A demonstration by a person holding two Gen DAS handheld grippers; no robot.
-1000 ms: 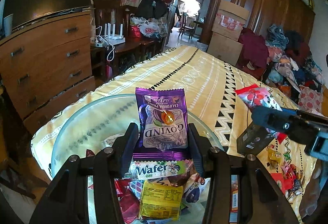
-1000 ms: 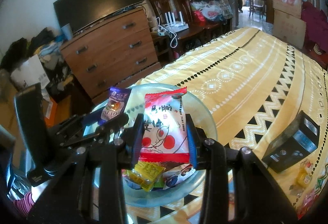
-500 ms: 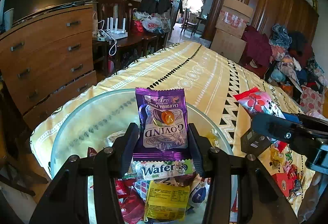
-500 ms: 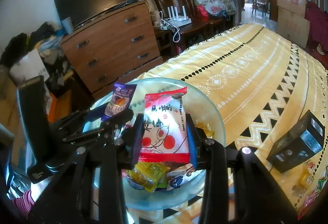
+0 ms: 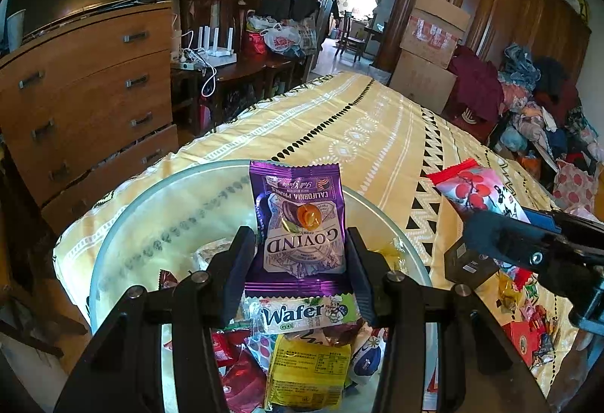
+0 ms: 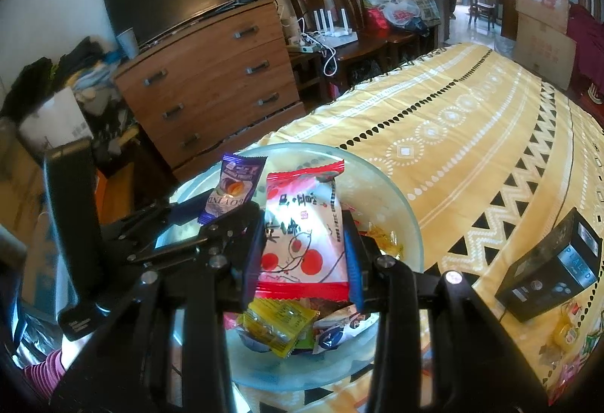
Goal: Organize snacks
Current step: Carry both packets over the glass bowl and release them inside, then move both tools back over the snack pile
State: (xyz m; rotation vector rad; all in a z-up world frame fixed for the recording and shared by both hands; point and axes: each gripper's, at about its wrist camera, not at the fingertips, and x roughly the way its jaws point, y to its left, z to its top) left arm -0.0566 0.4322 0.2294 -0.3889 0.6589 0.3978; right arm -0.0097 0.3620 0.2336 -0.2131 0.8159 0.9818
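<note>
My left gripper (image 5: 300, 254) is shut on a purple prune packet (image 5: 302, 220), held upright over a glass bowl (image 5: 158, 201). Inside the bowl lie several snacks, among them a Wafer bar (image 5: 309, 313) and a yellow packet (image 5: 307, 371). My right gripper (image 6: 302, 258) is shut on a red-and-white snack packet (image 6: 304, 235), also above the glass bowl (image 6: 396, 198). Seen from the right wrist, the purple prune packet (image 6: 232, 190) and the left gripper sit just to the left. In the left wrist view the red-and-white packet (image 5: 475, 192) shows at right.
The bowl sits near the corner of a table under a yellow patterned cloth (image 5: 358, 133). A black box (image 6: 555, 269) and loose candies (image 5: 528, 322) lie to the right of the bowl. A wooden dresser (image 5: 83, 96) stands to the left, past the table edge.
Both views have crept slightly closer to the bowl. The two packets stay clamped as before.
</note>
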